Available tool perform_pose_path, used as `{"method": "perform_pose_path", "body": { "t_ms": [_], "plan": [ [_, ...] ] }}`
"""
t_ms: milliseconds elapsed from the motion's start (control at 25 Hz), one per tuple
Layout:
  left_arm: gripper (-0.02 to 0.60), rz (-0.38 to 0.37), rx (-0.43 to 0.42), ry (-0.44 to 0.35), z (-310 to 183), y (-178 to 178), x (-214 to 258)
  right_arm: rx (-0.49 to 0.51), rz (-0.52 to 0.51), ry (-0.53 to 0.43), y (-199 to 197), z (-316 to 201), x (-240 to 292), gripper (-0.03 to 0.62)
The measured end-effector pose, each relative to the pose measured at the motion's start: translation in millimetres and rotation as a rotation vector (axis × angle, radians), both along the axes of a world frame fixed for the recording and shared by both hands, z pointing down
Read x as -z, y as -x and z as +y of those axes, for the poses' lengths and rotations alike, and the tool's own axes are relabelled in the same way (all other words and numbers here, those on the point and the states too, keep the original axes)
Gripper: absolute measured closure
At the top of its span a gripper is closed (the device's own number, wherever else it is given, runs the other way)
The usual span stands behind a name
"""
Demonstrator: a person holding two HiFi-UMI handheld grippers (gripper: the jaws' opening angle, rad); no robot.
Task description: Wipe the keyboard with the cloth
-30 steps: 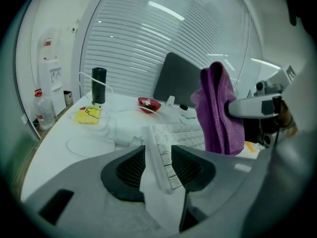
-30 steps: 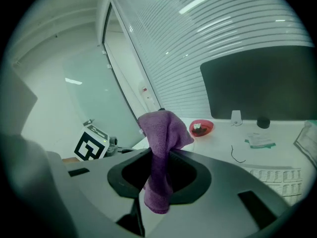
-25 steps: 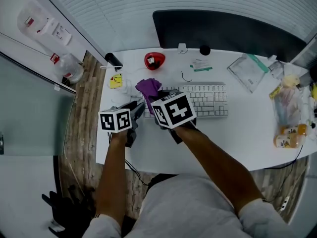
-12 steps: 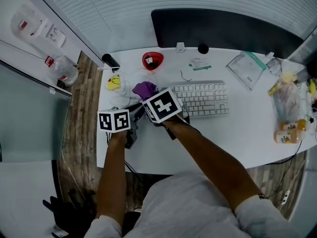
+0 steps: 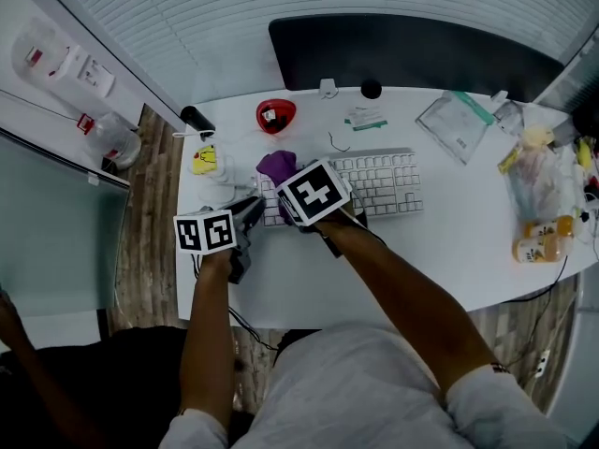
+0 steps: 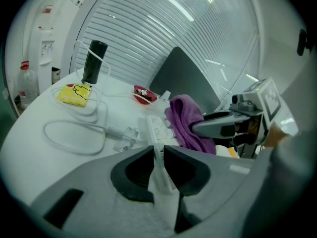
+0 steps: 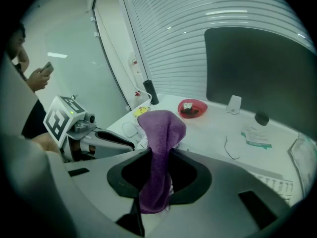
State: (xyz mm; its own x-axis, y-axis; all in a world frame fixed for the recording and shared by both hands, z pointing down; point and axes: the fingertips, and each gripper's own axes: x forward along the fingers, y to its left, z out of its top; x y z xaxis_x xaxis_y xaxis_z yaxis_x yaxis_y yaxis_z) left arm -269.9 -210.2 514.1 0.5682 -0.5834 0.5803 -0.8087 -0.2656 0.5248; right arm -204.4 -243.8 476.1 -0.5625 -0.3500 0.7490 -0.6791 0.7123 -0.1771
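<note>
Together, both bare forearms are stretching out over the near edge of the white desk (image 5: 449,251). The left forearm (image 5: 208,335) is running straight ahead and the right forearm (image 5: 402,288) is slanting in from the right, so the two tools are meeting at the left end of the keyboard (image 5: 384,181). The left gripper (image 6: 158,155) is pointing forward and down. Its jaws are closing to a narrow gap, with the keyboard's white edge standing between them and filling it. The right gripper (image 7: 159,158) is tilting down toward the desk and clamping the purple cloth (image 7: 161,125). The cloth is bunching up above the jaws and hanging below them, just over the keyboard's left keys.

In the head view the right gripper's marker cube (image 5: 314,193) is covering its jaws. The cube, the cloth and the left gripper are hiding the keyboard's left end, and whether the cloth is touching the keys cannot be told. A bystander (image 7: 37,78) holding a phone is being cut off by the left edge of the right gripper view. Bags (image 5: 543,195) at the desk's right end are too blurred to identify.
</note>
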Motion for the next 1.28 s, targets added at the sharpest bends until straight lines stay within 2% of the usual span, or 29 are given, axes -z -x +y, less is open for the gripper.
{"method": "perform_pose_path", "body": {
  "t_ms": [280, 600, 920, 1000, 1080, 1280],
  "plan": [
    [0.507, -0.013, 0.005, 0.002, 0, 1, 0, -0.094, 0.042, -0.011, -89, -14, -3, 0.508],
    [0.507, -0.027, 0.002, 0.006, 0, 0, 0, -0.252, 0.076, -0.003, -202, -25, -5, 0.508],
    [0.507, -0.031, 0.004, 0.002, -1, 0, 0, -0.366, 0.099, 0.003, -268, -24, -5, 0.508],
    [0.508, -0.034, 0.006, 0.004, -1, 0, 0, -0.369, 0.090, -0.006, -267, -22, 1, 0.508],
    [0.508, -0.034, 0.008, 0.006, -1, 0, 0, -0.344, 0.053, -0.017, -247, -15, 14, 0.509],
    [0.508, -0.020, 0.016, -0.001, 0, 0, 0, -0.208, -0.121, 0.030, -133, 13, 33, 0.508]
  ]
}}
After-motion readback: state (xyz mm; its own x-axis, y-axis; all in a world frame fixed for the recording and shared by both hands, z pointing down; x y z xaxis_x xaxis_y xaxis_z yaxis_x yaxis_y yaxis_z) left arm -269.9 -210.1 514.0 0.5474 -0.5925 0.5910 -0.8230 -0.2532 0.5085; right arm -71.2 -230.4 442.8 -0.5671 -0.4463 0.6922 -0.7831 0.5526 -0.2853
